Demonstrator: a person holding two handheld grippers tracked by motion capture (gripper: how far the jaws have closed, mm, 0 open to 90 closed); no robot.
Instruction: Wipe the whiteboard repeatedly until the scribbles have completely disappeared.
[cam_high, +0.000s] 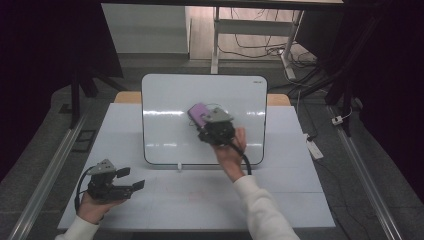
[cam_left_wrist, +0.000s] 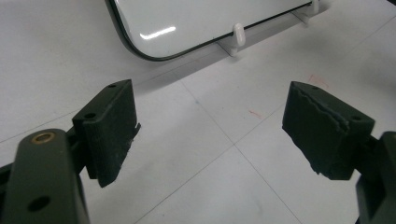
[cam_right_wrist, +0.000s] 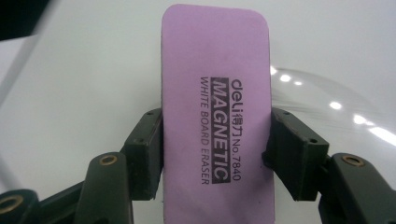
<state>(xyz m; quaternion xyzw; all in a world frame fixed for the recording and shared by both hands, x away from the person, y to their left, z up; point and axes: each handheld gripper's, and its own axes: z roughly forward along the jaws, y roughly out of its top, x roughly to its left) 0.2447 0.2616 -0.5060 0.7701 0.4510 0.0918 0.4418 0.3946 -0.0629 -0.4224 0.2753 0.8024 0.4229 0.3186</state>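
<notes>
The purple eraser (cam_right_wrist: 215, 116) is clamped in the right tongs (cam_right_wrist: 217, 154) against the whiteboard (cam_high: 165, 115); the left tongs (cam_left_wrist: 210, 135) are held wide open and empty above the worktop (cam_high: 300, 200).

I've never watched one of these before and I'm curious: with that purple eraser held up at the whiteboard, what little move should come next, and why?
Probably a short sideways stroke across the whiteboard. The right gripper has its fingers clamped on both sides of the purple eraser, which sits over the board's face, so the grip looks ready for wiping. The left gripper is open and holds nothing.
</notes>
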